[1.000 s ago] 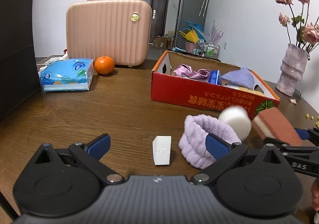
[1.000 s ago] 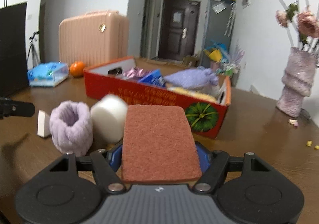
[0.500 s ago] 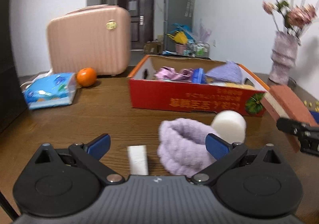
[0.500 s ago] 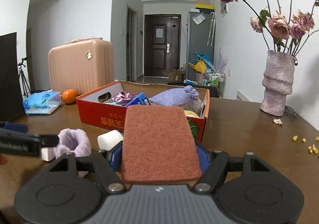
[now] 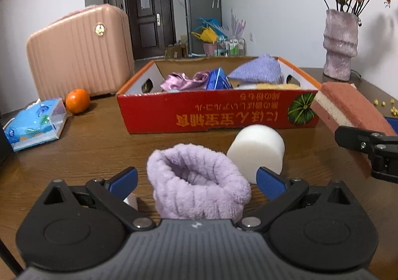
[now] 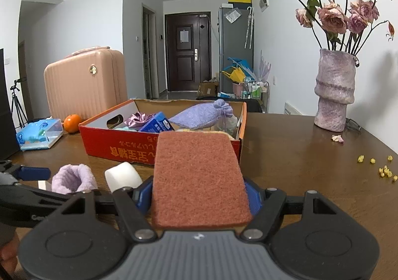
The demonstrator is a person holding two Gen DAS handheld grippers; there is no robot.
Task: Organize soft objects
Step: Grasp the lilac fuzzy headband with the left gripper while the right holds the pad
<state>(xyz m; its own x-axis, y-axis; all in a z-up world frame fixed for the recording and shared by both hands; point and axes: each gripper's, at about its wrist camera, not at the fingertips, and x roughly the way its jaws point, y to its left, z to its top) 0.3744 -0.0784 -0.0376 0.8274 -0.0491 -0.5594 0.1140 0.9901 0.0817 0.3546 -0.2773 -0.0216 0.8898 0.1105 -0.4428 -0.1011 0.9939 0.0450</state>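
- Sponge transfer is the step in hand: right gripper (image 6: 199, 199) is clamping a rust-brown scouring sponge with a cream foam underside (image 6: 199, 175), its blue pads pressing both long edges, and holding it clear of the table just in front of the red cardboard box (image 6: 119, 148).
- Left gripper (image 5: 196, 181) is standing wide, pads touching nothing, straddling a fluffy lilac towelling band (image 5: 196, 188) that is sitting upright on the table; a second pick seems to be lining up.
- White foam cylinder (image 5: 256, 149) is lying just behind-right of the band, near the box front; small white block (image 5: 131, 200) is peeking out by the left finger.
- Next move, as I judge it: the sponge needs carrying up over the near box wall, then letting go among the lilac pouch (image 6: 201, 114) and satin scrunchie (image 5: 181, 81) already inside. The left pads need to close squarely on the band without nudging the cylinder.
- Surface: dark brown wooden table (image 6: 311, 168), yellow crumbs scattered far right.
- Room: pink ribbed suitcase (image 5: 79, 48), orange (image 5: 77, 100) and blue tissue pack (image 5: 34, 124) at left; textured mauve vase of dried roses (image 6: 334, 92) at right; dark door beyond.
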